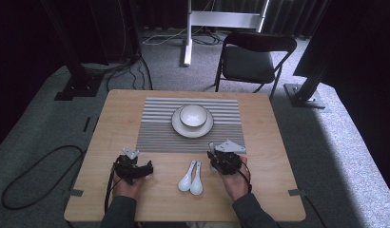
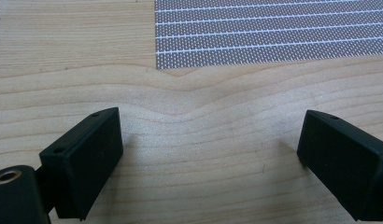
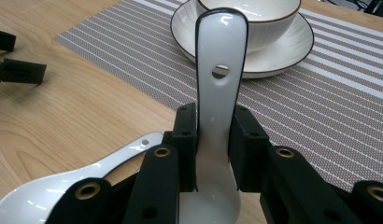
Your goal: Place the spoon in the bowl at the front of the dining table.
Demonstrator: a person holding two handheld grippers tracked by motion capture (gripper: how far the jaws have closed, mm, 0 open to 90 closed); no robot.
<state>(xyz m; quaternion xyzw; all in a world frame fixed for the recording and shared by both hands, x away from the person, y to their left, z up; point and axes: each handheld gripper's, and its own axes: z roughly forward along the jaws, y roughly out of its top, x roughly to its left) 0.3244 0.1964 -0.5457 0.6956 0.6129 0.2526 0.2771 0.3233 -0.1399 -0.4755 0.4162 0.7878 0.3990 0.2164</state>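
Right gripper (image 3: 214,140) has its jaws clamped on a white spoon (image 3: 221,70), pinching it at the neck where the handle meets the scoop; the handle, with its small hole, points up and away toward the bowl (image 3: 255,18) on its saucer (image 3: 292,51). So the pick looks made, and by my read the carry to the bowl is what's left. In the high view the bowl (image 1: 193,115) sits on the saucer at the middle of the striped placemat (image 1: 155,128), a short way ahead of the right gripper (image 1: 217,154). Two more spoons (image 1: 190,178) lie side by side on the bare wooden table (image 1: 269,190) between the hands, untouched. Left gripper (image 2: 208,154) hovers with jaws spread wide and nothing between them, bare wood beneath and the placemat's corner (image 2: 273,42) just ahead
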